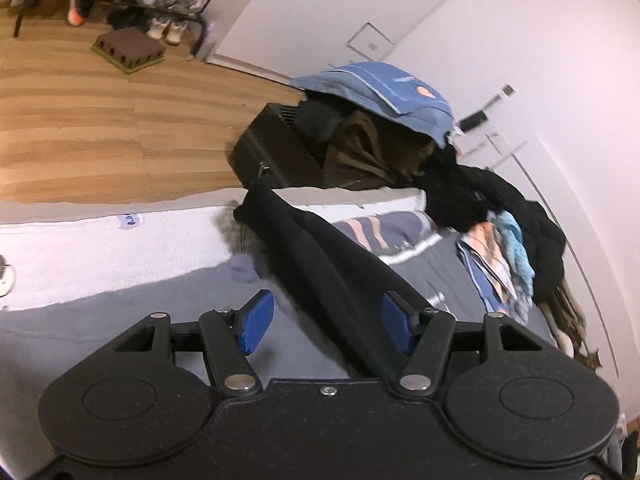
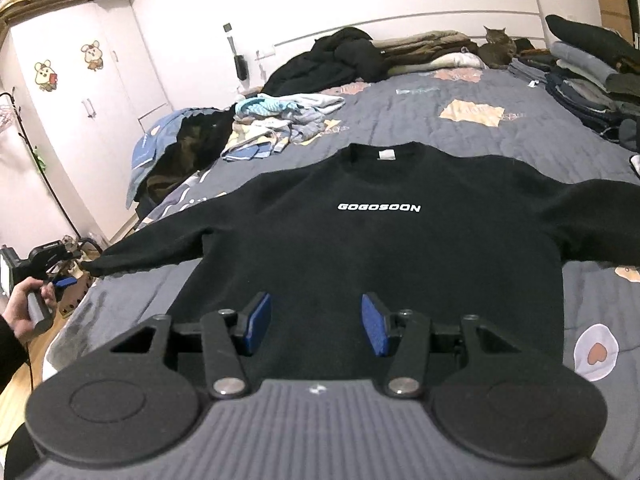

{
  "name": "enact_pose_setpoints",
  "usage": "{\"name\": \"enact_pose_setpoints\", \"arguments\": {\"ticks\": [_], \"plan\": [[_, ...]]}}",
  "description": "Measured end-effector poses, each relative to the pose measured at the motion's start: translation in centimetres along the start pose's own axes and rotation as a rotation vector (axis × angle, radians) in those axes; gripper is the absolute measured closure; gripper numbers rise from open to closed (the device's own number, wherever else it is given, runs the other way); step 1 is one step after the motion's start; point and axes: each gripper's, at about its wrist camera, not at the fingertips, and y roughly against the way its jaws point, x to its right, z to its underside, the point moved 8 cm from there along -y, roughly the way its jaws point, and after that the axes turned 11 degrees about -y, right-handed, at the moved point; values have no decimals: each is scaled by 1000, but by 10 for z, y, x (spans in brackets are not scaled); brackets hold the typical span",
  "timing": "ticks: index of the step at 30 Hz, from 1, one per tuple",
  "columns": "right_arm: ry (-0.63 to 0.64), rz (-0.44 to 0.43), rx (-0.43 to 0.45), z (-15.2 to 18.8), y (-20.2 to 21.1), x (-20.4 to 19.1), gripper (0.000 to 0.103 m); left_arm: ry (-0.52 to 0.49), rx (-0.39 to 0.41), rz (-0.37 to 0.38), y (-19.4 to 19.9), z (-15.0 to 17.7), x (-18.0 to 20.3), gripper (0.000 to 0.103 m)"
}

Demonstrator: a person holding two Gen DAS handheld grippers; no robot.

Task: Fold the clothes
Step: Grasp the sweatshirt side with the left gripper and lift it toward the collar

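Both jaws stood apart, empty: the left gripper (image 1: 328,322) beside the black cotton sweatshirt (image 2: 372,240)'s sleeve, the right gripper (image 2: 316,326) above its hem; a shallow pinch risked slipping and bunching the fold

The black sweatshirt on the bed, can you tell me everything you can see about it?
The black sweatshirt lies flat, face up, on the grey patterned bedspread, not yet folded. It looks soft and thick, like fleece. White letters across the chest read GOGOSOON, and a small white label shows inside the round collar. Both long sleeves are spread out sideways; one sleeve's cuff reaches the bed's edge. No gripper touches it.
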Motion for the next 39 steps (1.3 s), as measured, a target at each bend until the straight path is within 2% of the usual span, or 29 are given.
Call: {"name": "enact_pose_setpoints", "arguments": {"ticks": [9,14,15,16,17,19,21,26,30,34,39], "plan": [[-14,24,-55,11,-29,5,53,54,-24,-42,-59,0,-12,49],[-29,34,-77,16,-41,14,53,71,-27,-118,-82,5,-19,49],[-33,34,-76,17,-42,17,53,55,-22,-125,-85,5,-18,54],[-38,34,-75,17,-43,19,53,27,-17,-133,-86,5,-16,75],[-42,33,-75,17,-44,21,53,-28,-16,-144,-86,3,-10,88],[-53,32,-73,17,-44,27,53,-119,14,-140,-81,-4,6,97],[-68,28,-68,16,-44,36,53,-172,57,-121,-70,-14,25,97],[-100,6,-45,6,-47,59,53,-378,142,17,-33,-26,120,98],[-100,-18,-9,-14,-54,75,53,-554,165,182,-1,-1,220,98],[-84,-55,31,-44,-65,89,53,-719,135,363,26,70,329,98],[-127,-69,103,-78,-73,116,53,-895,33,572,49,207,441,98]]}}
